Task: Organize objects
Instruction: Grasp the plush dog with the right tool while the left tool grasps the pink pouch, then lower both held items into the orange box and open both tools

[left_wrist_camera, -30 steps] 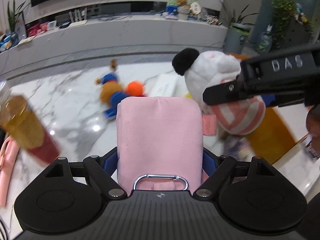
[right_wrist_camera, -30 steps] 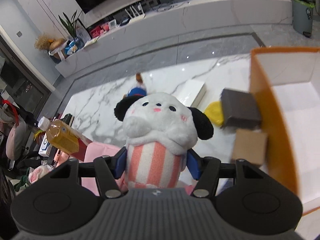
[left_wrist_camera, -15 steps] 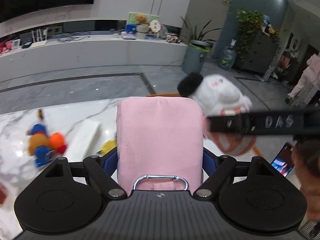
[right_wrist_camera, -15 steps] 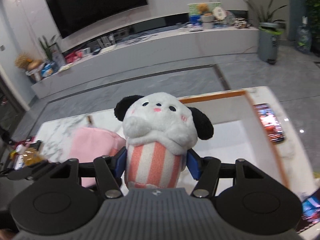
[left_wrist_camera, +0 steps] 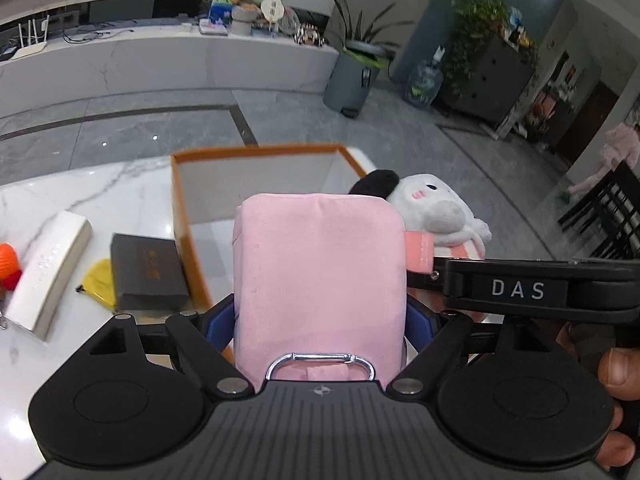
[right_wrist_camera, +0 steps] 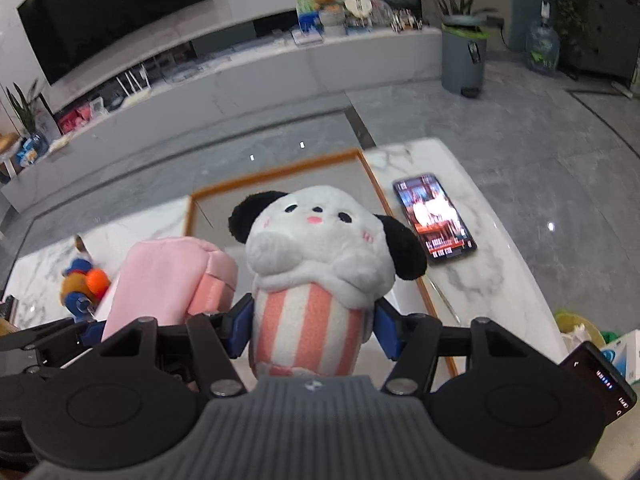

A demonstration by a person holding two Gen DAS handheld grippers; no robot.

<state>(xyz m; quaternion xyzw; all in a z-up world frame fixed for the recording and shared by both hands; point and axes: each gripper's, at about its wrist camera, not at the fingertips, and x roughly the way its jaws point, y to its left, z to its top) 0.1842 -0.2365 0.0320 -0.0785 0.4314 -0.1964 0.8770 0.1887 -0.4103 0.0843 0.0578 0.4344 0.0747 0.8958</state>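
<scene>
Now, left view: the left tongs (left_wrist_camera: 320, 320) are clamped on a pink pouch (left_wrist_camera: 318, 276) above an orange-rimmed box (left_wrist_camera: 182, 220) on the desk (left_wrist_camera: 100, 192). Right view: the right tongs (right_wrist_camera: 312, 330) grip a plush (right_wrist_camera: 316, 264) over the same box (right_wrist_camera: 376, 188).

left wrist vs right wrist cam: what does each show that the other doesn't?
Left wrist only: dark box, silver box and yellow pouch on the table beside the tray.

Right wrist only: lit phone on the marble right of the tray, wall TV.

Both: pink pouch clamped in the left gripper, panda plush clamped in the right gripper, orange-rimmed tray, orange-and-blue toy, grey bin.
</scene>
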